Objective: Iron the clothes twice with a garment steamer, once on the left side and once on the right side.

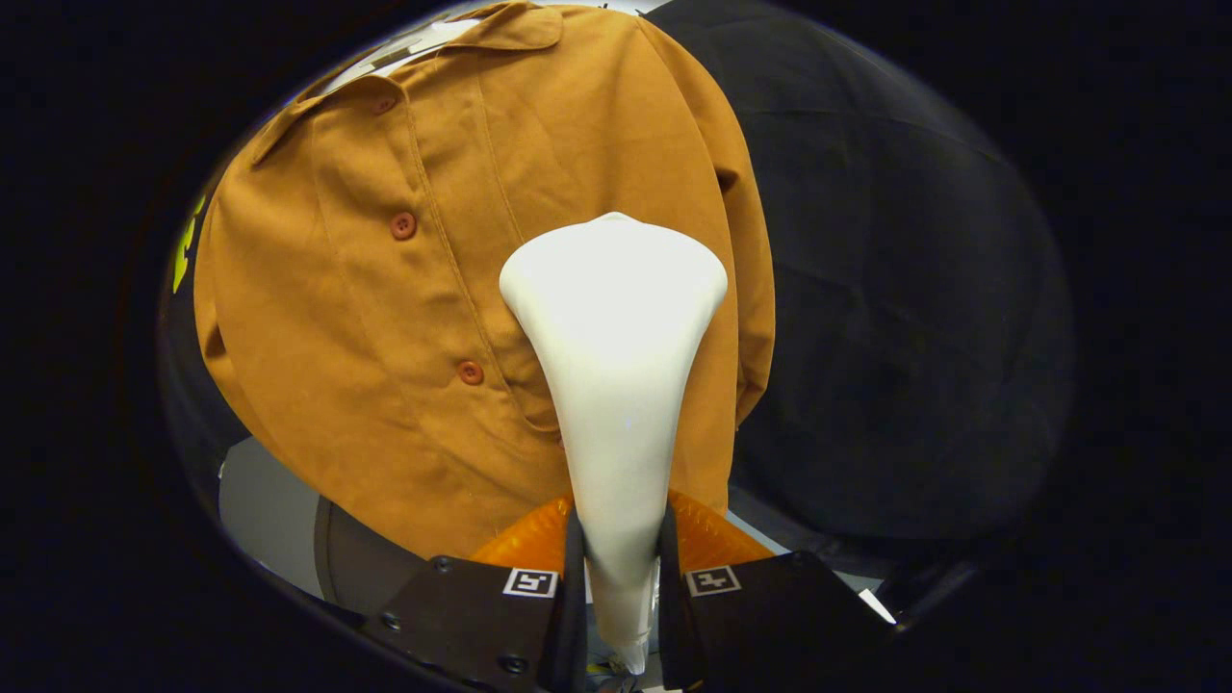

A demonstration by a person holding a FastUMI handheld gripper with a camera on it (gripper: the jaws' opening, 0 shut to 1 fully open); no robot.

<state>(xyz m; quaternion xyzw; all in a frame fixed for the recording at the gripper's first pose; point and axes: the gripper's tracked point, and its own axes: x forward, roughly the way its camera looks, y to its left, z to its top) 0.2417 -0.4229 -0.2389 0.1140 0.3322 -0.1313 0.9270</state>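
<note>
An orange-brown shirt [452,289] is hanging at eleven o'clock beyond the fingers, its buttons [403,225] running down, while the gripper [621,577] is clamping the white steamer [616,337], head pointing twelve o'clock against the shirt.

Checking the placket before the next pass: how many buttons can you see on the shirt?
3 on the shirt: one at the collar, one mid-chest, one lower beside the steamer head. Others may be hidden below.

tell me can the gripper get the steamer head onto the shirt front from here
Probably yes: the gripper has its fingers shut on the steamer, whose head lies over the shirt beside the button row, with nothing between.
</note>
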